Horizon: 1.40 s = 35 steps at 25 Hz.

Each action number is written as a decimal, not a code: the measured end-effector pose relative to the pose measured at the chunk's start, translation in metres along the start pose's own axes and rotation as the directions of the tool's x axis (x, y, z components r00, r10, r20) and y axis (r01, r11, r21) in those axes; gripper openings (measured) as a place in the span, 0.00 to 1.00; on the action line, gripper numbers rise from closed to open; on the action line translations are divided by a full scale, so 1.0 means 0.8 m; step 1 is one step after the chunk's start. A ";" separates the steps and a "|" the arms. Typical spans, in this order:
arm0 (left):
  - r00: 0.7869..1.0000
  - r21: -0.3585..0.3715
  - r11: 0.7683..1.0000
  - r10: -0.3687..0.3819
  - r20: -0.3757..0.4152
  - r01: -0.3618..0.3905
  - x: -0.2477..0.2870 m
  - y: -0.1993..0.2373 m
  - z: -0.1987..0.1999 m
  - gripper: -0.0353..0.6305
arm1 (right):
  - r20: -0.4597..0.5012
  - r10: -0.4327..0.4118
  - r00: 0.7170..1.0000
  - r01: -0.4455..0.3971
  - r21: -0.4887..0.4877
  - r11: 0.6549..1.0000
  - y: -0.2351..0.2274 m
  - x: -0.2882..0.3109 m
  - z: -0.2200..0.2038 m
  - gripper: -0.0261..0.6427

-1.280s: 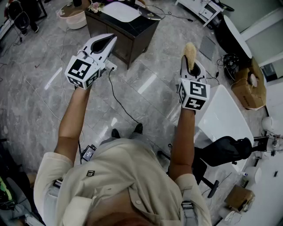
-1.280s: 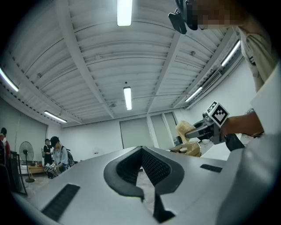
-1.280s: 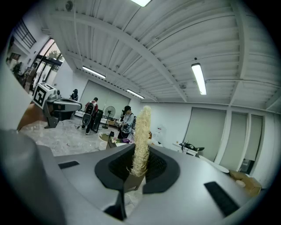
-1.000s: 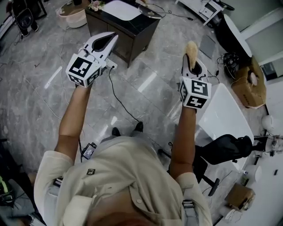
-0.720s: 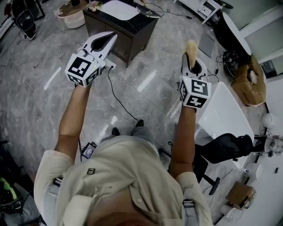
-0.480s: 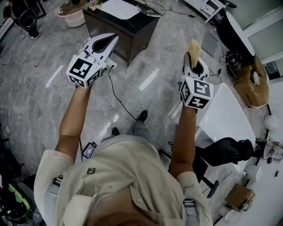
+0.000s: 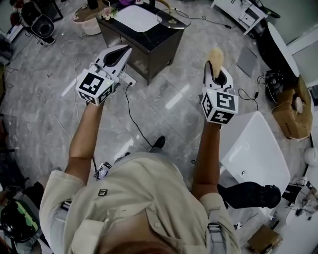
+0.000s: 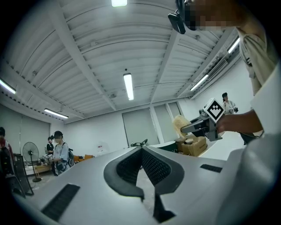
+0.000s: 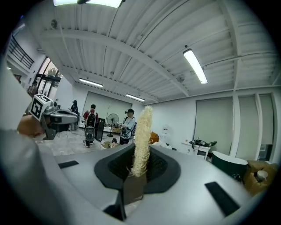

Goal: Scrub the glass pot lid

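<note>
The glass pot lid (image 7: pixel 173 19) lies on the far corner of a dark table (image 7: pixel 151 39) ahead, beside a white board (image 7: pixel 136 11). My left gripper (image 7: pixel 123 50) is held up in the air short of the table, shut with nothing between its jaws; in the left gripper view (image 8: pixel 141 153) the pads meet. My right gripper (image 7: pixel 214 70) is raised at the right, shut on a pale fibrous scrubber (image 7: pixel 215 56) that sticks out past the jaws. The scrubber (image 9: pixel 142 140) stands upright in the right gripper view. Both grippers are well away from the lid.
A cable (image 7: pixel 133 119) and power strip (image 7: pixel 128 79) lie on the marble floor before the table. A white tabletop (image 7: pixel 256 151) and a cardboard box (image 7: pixel 292 111) are at the right. A basin (image 7: pixel 89 22) sits left of the table. People stand in the background (image 9: pixel 92 123).
The person has stepped forward, so the dark table and lid sit lower and nearer in the head view. Both grippers keep their raised pose and their grip.
</note>
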<state>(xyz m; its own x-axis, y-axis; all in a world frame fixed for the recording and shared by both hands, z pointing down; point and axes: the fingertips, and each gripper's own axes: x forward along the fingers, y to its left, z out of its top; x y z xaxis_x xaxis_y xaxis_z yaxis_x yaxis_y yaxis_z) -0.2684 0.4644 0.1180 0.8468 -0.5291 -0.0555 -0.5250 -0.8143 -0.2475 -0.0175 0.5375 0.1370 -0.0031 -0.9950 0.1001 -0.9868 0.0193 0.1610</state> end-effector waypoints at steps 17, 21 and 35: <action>0.995 0.017 0.999 0.050 -0.084 -0.049 0.164 -0.010 -0.012 0.07 | 0.007 0.066 0.998 -0.066 0.063 0.996 -0.160 0.102 -0.031 0.12; 0.996 -0.009 0.999 0.042 -0.075 -0.042 0.197 -0.003 -0.020 0.07 | -0.014 0.047 0.999 -0.046 0.068 0.997 -0.185 0.113 -0.041 0.12; 0.997 -0.101 0.992 -0.080 0.019 0.081 0.394 0.106 -0.098 0.07 | -0.110 -0.108 0.988 0.110 0.006 0.994 -0.256 0.233 -0.063 0.12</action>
<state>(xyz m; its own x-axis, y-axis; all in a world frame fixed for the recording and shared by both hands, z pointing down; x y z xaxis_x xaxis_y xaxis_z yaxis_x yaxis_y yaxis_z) -0.0530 0.2102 0.1556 0.8874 -0.4580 -0.0536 -0.4605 -0.8746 -0.1518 0.1921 0.3530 0.1724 0.1217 -0.9744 0.1892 -0.9820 -0.0905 0.1655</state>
